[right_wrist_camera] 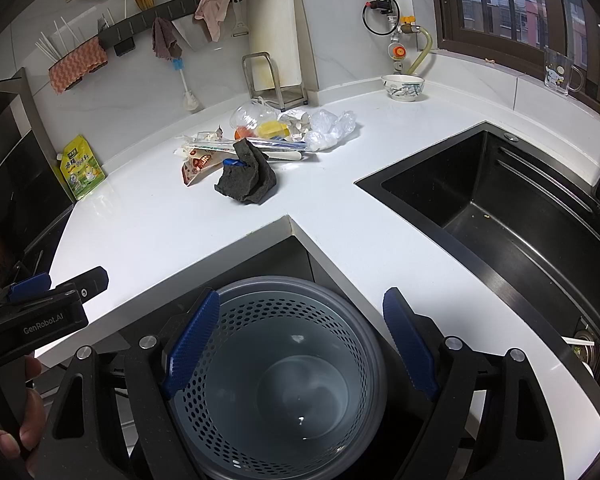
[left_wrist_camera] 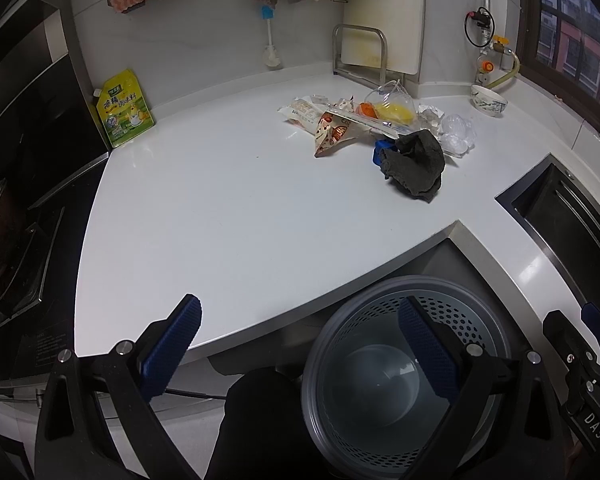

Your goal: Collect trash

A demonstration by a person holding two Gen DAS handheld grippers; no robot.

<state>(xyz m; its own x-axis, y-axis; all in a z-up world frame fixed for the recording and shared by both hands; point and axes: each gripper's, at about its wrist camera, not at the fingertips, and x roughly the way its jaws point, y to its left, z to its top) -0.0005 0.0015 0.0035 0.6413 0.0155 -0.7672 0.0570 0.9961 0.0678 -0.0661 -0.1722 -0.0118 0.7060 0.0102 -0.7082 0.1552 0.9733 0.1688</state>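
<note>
A pile of trash lies at the back of the white counter: a patterned wrapper, a clear plastic cup with orange and yellow scraps, crumpled clear plastic and a dark grey rag. A grey perforated bin stands empty on the floor below the counter corner. My left gripper is open and empty over the counter edge. My right gripper is open and empty above the bin.
A yellow-green seasoning pouch leans at the back left beside the black stove. A black sink is at the right. A bowl and a cutting-board rack stand by the wall.
</note>
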